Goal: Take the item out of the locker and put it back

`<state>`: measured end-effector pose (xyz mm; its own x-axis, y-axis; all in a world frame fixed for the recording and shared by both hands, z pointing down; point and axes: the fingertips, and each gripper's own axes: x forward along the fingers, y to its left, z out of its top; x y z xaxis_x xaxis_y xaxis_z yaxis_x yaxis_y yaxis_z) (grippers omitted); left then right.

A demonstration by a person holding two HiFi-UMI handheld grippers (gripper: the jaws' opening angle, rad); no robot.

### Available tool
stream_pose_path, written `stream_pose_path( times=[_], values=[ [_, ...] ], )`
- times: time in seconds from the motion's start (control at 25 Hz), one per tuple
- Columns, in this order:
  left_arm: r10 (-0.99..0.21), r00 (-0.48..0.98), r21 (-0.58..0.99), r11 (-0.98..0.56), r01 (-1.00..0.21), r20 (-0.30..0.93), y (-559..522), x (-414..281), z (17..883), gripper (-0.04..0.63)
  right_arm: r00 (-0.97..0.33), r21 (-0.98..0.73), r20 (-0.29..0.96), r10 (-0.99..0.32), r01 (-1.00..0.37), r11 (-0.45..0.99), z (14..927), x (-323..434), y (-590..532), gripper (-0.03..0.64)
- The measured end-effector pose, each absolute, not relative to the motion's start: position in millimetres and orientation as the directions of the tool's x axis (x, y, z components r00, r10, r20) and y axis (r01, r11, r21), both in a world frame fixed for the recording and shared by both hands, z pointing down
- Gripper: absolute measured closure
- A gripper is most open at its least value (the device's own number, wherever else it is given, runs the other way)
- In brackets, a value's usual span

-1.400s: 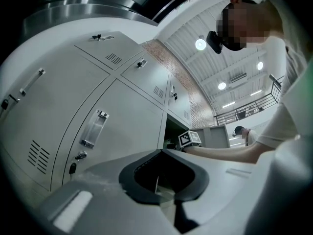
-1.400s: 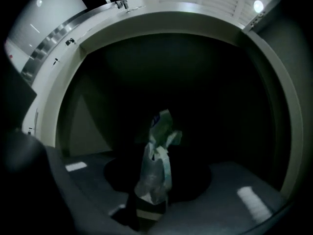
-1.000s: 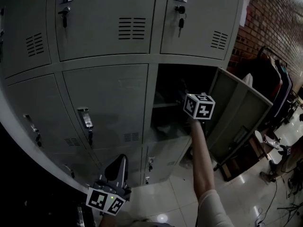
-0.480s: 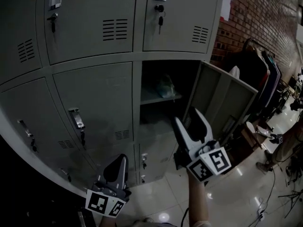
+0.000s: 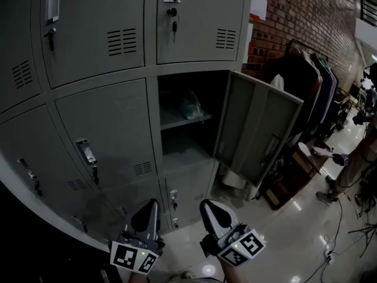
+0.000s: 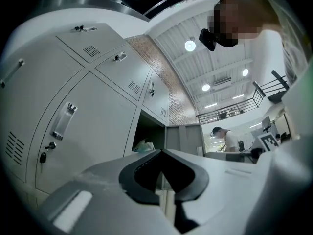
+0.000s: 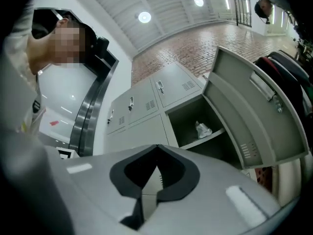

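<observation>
Grey locker doors are seen from above, in dim light. At lower left, the left hand-held gripper [image 5: 148, 207] is held low before the closed doors and pointed up and forward; its jaws are pressed together, and nothing is caught between them. Further right, one locker [image 5: 177, 87] is found open, and the item [image 5: 191, 106], a small pale crumpled bag or packet, is seen lying on its shelf [image 5: 174, 121], set towards the back. The item is judged to be light, soft and easily crushed, and perhaps slippery if it is plastic. It would best be pinched gently at a bunched fold on top, where the jaws can bite, not squeezed across its body. Below the shelf, the right hand-held gripper [image 5: 212, 210] is held low beside the left one, well apart from the item, with its jaws shut and empty and its tip aimed up towards the opening. At right, the door [image 5: 256, 134] is swung wide.
</observation>
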<state>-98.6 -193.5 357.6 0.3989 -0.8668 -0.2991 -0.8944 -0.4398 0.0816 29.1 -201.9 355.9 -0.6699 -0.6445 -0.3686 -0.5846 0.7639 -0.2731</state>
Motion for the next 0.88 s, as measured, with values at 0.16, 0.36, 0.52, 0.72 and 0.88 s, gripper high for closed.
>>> stream_pose_path(
  times=[0.16,0.36,0.52,0.72,0.88],
  values=[
    [-0.868,0.392,0.087,-0.436,-0.896,-0.305,-190.1,-100.0,355.8,0.591,-0.664,-0.251,-0.363,-0.653,-0.606,0.755,350.7,34.8,-201.5,0.615],
    [-0.874,0.380,0.100,-0.426,-0.899,-0.304,-189.9,-100.8,356.3,0.591,-0.675,-0.252,-0.339,-0.655,-0.606,0.755,356.4,36.5,-198.2,0.615],
    [-0.874,0.376,0.111,-0.426,-0.898,-0.308,-180.6,-93.7,353.3,0.591,-0.696,-0.268,-0.322,-0.641,-0.583,0.767,358.8,39.5,-190.2,0.614],
    [-0.871,0.390,0.112,-0.438,-0.892,-0.299,-142.0,-86.5,361.8,0.591,-0.679,-0.274,-0.326,-0.658,-0.598,0.753,363.6,50.0,-157.5,0.615],
    [-0.880,0.396,0.138,-0.441,-0.887,-0.263,-78.9,-86.3,387.0,0.591,-0.673,-0.304,-0.297,-0.677,-0.606,0.735,387.6,52.6,-104.4,0.614]
  ],
)
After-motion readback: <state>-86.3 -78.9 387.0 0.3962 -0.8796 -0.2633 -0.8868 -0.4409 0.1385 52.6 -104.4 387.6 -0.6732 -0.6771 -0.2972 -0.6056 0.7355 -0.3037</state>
